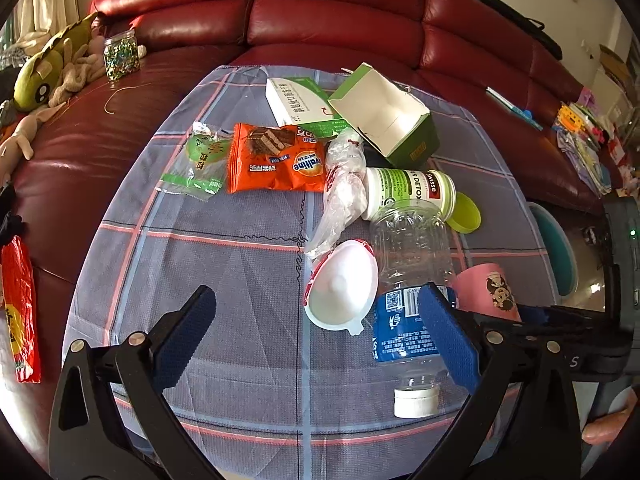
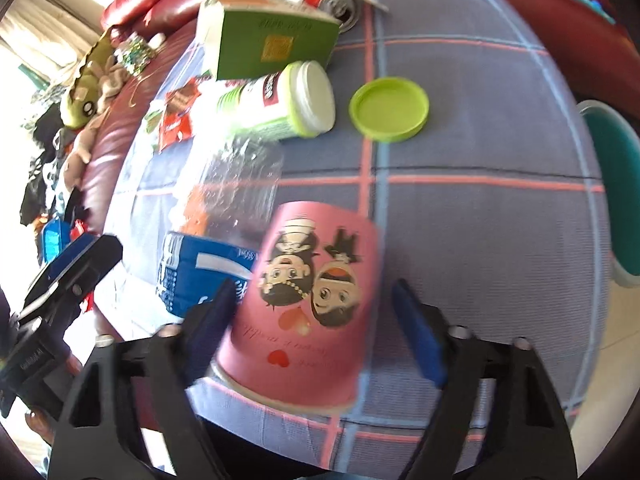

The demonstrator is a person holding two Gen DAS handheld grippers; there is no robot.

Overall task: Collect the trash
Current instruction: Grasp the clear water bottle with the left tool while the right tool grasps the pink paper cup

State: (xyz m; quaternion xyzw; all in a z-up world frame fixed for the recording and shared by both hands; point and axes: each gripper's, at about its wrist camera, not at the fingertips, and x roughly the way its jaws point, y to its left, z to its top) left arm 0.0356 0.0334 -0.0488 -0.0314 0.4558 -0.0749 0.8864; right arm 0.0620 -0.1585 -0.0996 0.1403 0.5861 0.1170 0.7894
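Note:
A pink paper cup point(image 2: 312, 300) with a cartoon couple lies on the checked cloth point(image 2: 480, 200) between the fingers of my right gripper point(image 2: 314, 284). The left pad sits at the cup's side and a gap shows at the right pad, so the gripper is open. My left gripper point(image 1: 320, 292) hangs open over the cloth, above a white half-shell cup point(image 1: 344, 284). Its right finger overlaps a clear bottle point(image 1: 408, 264) with a blue label. Further back lie a white supplement jar point(image 1: 412, 192), its green lid point(image 1: 466, 214), a crumpled plastic bag point(image 1: 344, 184), an orange snack packet point(image 1: 276, 160) and a green wrapper point(image 1: 200, 164).
An opened green carton point(image 1: 384, 116) and a flat white box point(image 1: 296, 100) lie at the back, with a drinks can point(image 2: 340, 4) behind them. A red leather sofa point(image 1: 320, 12) wraps around, holding plush toys point(image 1: 52, 72) and a bead jar point(image 1: 122, 58). A teal tub point(image 2: 612, 192) stands right.

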